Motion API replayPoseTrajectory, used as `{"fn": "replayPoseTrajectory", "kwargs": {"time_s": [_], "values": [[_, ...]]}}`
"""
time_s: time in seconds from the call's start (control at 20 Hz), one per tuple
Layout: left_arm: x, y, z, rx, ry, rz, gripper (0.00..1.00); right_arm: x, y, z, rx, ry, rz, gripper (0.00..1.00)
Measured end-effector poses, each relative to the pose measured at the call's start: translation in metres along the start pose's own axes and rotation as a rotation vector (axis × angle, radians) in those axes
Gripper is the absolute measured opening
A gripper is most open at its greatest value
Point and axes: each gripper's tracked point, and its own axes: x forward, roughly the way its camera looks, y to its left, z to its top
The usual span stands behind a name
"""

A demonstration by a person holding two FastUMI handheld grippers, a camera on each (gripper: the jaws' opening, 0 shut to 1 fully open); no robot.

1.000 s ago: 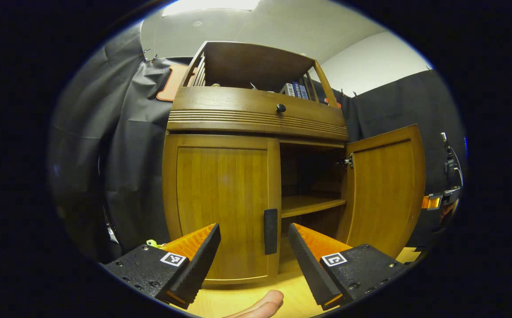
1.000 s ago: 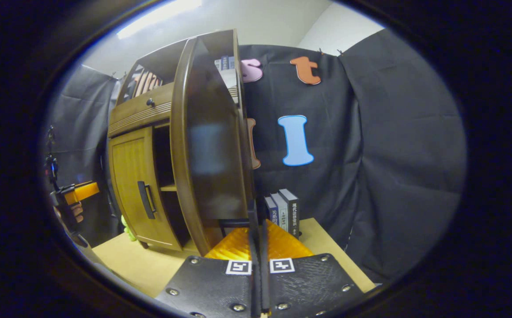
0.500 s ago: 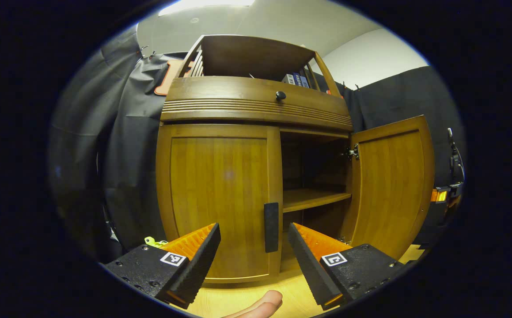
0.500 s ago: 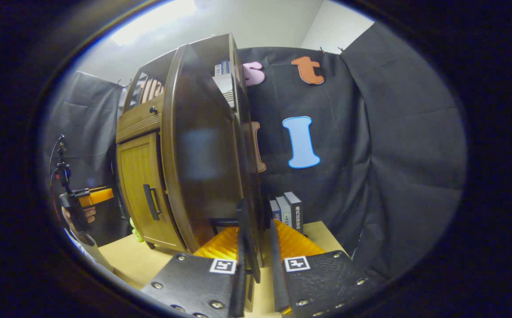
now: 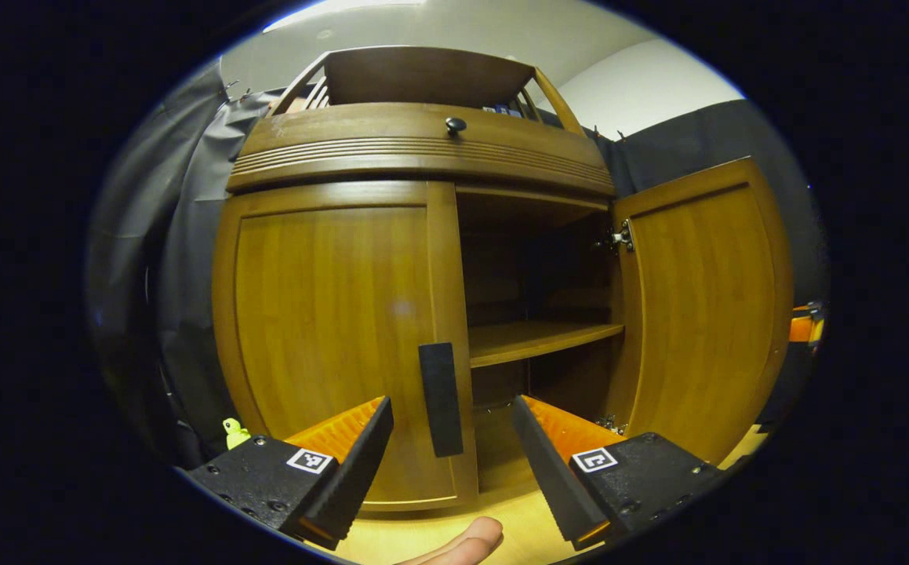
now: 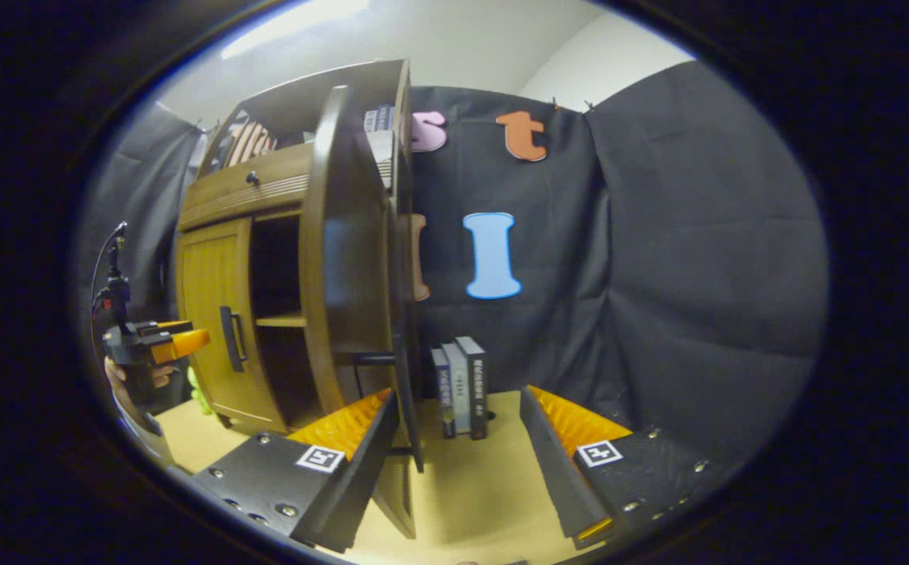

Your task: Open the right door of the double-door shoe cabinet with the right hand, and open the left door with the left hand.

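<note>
The left gripper gapes wide, holding nothing; the closed left door fills ten o'clock, its handle between the fingers. The right gripper is spread wide, empty, with the open right door at eleven o'clock.

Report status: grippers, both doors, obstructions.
Left gripper open, lined up on left door handle. Right gripper open, off the right door, which stands open. Left door shut. Nothing blocking.

Black cloth hangs in folds as the booth's wall, with a pale wall and ceiling above it, where a bright light strip glows. The light wooden floor carries upright books near the cloth.
</note>
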Motion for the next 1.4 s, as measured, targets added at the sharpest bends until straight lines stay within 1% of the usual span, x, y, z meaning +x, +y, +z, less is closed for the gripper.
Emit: {"fn": "replayPoseTrajectory", "kwargs": {"time_s": [0.05,0.1,0.15,0.25,0.3,0.35,0.4,0.45,0.5,0.55,0.6,0.65,0.7,0.8,0.85,0.9,0.95,1.1,1.15,1.2,1.25,1.3,1.35,1.4], "values": [[0.007,-0.001,-0.005,0.005,-0.002,0.001,0.94,-0.013,0.007,0.006,0.03,-0.023,0.021,0.93],[0.014,-0.001,-0.01,0.007,-0.009,0.0,0.95,-0.023,0.013,0.015,0.065,-0.053,0.031,1.0],[0.021,-0.004,-0.015,0.014,-0.002,-0.006,0.96,-0.035,0.013,0.022,0.088,-0.084,0.023,0.99],[0.036,0.0,-0.023,0.001,0.01,0.013,0.96,-0.055,0.002,0.032,0.105,-0.127,-0.049,0.99],[0.04,0.004,-0.023,-0.01,0.0,0.029,0.94,-0.064,0.001,0.035,0.108,-0.14,-0.087,0.95],[0.045,0.008,-0.02,-0.015,-0.019,0.036,0.94,-0.073,0.003,0.034,0.105,-0.147,-0.11,0.99],[0.051,0.009,-0.016,-0.02,-0.042,0.036,0.94,-0.084,0.01,0.034,0.101,-0.153,-0.118,0.99],[0.056,0.008,-0.012,-0.02,-0.065,0.031,0.94,-0.094,0.019,0.037,0.105,-0.165,-0.114,0.94],[0.06,0.012,-0.012,-0.018,-0.079,0.044,0.89,-0.103,0.029,0.04,0.114,-0.184,-0.101,0.99],[0.067,0.014,-0.013,-0.014,-0.085,0.05,0.8,-0.111,0.038,0.044,0.126,-0.202,-0.084,0.99],[0.072,0.012,-0.021,-0.004,-0.054,0.039,0.72,-0.117,0.047,0.047,0.138,-0.217,-0.069,0.95],[0.074,0.014,-0.029,0.016,-0.023,0.043,0.63,-0.122,0.052,0.047,0.141,-0.223,-0.064,0.99],[0.077,0.019,-0.034,0.027,-0.008,0.061,0.55,-0.124,0.058,0.048,0.133,-0.226,-0.058,0.94],[0.081,0.021,-0.027,0.003,-0.031,0.061,0.41,-0.127,0.071,0.05,0.106,-0.218,-0.041,0.94],[0.077,0.021,-0.034,-0.008,-0.003,0.052,0.34,-0.129,0.077,0.052,0.088,-0.217,-0.037,0.94],[0.077,0.022,-0.033,-0.014,-0.004,0.037,0.34,-0.129,0.081,0.054,0.072,-0.216,-0.037,0.99],[0.075,0.021,-0.032,-0.027,0.004,0.022,0.33,-0.132,0.086,0.057,0.057,-0.214,-0.033,0.99],[0.063,0.019,-0.032,-0.049,0.023,-0.016,0.31,-0.133,0.103,0.062,0.039,-0.196,-0.011,0.99],[0.057,0.018,-0.033,-0.054,0.024,-0.025,0.31,-0.134,0.107,0.063,0.028,-0.187,-0.011,0.99],[0.053,0.017,-0.032,-0.059,0.027,-0.035,0.31,-0.136,0.111,0.063,0.012,-0.177,-0.01,0.94],[0.047,0.017,-0.032,-0.064,0.029,-0.045,0.31,-0.139,0.114,0.064,0.003,-0.174,-0.008,0.95],[0.042,0.016,-0.031,-0.063,0.032,-0.059,0.31,-0.141,0.117,0.064,0.003,-0.165,-0.007,0.99],[0.036,0.016,-0.031,-0.068,0.034,-0.071,0.31,-0.139,0.122,0.063,0.004,-0.154,-0.002,0.95],[0.029,0.015,-0.03,-0.074,0.041,-0.082,0.3,-0.141,0.129,0.061,-0.001,-0.148,0.013,1.0]]}}
